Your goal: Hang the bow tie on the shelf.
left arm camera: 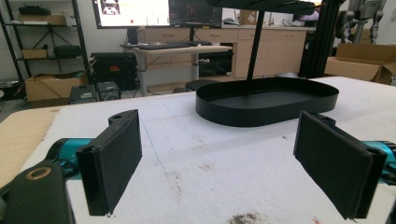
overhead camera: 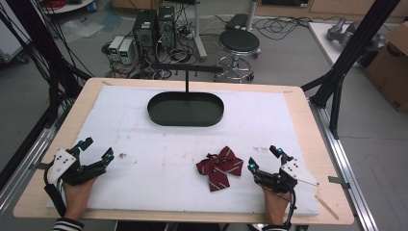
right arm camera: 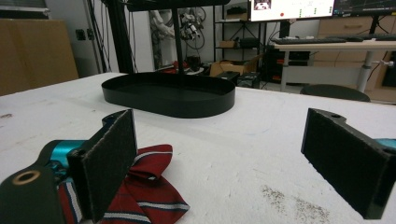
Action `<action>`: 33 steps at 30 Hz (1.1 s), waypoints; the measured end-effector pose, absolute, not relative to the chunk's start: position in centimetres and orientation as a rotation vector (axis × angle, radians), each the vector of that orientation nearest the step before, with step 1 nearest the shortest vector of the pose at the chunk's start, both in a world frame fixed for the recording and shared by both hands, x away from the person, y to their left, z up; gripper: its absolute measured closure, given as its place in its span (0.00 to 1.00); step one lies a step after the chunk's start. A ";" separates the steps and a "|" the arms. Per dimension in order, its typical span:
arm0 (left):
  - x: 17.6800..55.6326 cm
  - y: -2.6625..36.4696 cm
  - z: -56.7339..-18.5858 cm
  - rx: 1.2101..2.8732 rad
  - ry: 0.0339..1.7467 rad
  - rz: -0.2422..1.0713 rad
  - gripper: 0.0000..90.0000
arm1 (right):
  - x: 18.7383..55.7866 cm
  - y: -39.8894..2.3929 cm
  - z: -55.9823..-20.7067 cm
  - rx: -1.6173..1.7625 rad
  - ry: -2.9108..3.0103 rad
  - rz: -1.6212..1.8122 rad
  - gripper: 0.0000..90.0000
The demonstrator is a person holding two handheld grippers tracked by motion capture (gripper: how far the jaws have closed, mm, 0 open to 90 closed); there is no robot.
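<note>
At the far middle of the white mat [overhead camera: 144, 130], a black oval tray [overhead camera: 185, 109] sits flat with a thin black post [overhead camera: 186, 82] rising from its back edge to a crossbar. The tray's floor is bare black in the high view, and both gripper views show the low wall of the tray [left arm camera: 261, 114] [right arm camera: 170, 105] with nothing rising above it.

The red striped bow tie [overhead camera: 220, 167] lies on the mat toward the near right, well apart from the tray, with its loops spread and its tails pointing toward the near edge. In the right gripper view the bow tie [right arm camera: 144, 186] lies just beside the left-hand jaw, partly behind it; whether the two touch cannot be told.

The left gripper [overhead camera: 96, 148] rests at the near left of the table [overhead camera: 43, 159], held from below by a hand [overhead camera: 77, 195] (a striped sleeve shows at the wrist). Its jaws stand wide apart, pointing away from the person, with bare mat between the pads [left arm camera: 116, 156].

The right gripper [overhead camera: 263, 159] rests at the near right, just beside the bow tie and on its right, held by the other hand [overhead camera: 275, 204]. Its jaws are also spread wide, aimed toward the tray, and nothing sits between the pads [right arm camera: 348, 154].
</note>
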State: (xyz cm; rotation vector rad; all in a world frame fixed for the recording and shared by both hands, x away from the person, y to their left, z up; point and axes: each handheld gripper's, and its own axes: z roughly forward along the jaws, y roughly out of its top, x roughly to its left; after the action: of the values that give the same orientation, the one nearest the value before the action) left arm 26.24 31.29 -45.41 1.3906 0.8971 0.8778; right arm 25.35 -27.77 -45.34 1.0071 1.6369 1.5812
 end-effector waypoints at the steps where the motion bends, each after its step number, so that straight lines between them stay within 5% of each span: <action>1: 26.2 31.3 -45.4 1.390 0.898 0.877 0.17 | 25.4 -27.8 -45.3 1.007 1.637 1.582 0.11; 33: 26.3 31.3 -45.4 1.396 0.903 0.876 0.17 | 25.4 -27.9 -45.3 1.020 1.621 1.583 0.11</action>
State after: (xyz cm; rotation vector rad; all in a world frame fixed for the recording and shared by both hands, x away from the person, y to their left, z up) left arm 26.31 31.28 -45.38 1.3956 0.9031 0.8757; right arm 25.43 -27.90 -45.32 1.0203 1.6206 1.5832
